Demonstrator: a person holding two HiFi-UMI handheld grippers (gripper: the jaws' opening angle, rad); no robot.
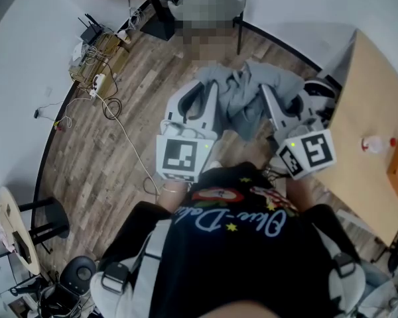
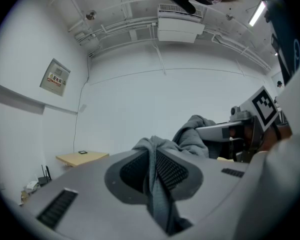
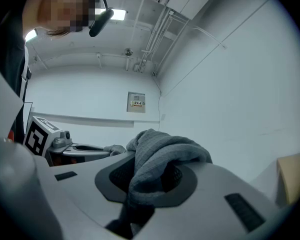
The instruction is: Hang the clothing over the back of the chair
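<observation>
- We hold the grey garment [image 1: 249,91] up in the air, strung between the two tools in front of our chest. We judge this grip at two separated spots is meant to spread the cloth so it can drape over a chair back.
- The left gripper [image 1: 202,98] has its jaws pressed together on a thin fold, which runs down between the ribbed pads.
- The right gripper [image 1: 282,105] pinches a thicker bunch, so its jaws stand slightly apart with cloth heaped over them.
- Both tools point level, which keeps the hem off the ground.
- The chair [image 1: 239,18], as we take the dark frame ahead to be, stands well apart from the garment, partly under a mosaic patch; nothing hangs on it yet.
- Below is a wood-plank floor [image 1: 106,158], with cables [image 1: 96,78] trailing along the white wall.
- A pale wooden table [image 1: 358,98] stands at our right, bearing a small bottle [image 1: 377,143].
- Overhead we see an air-conditioning unit [image 2: 177,24].
</observation>
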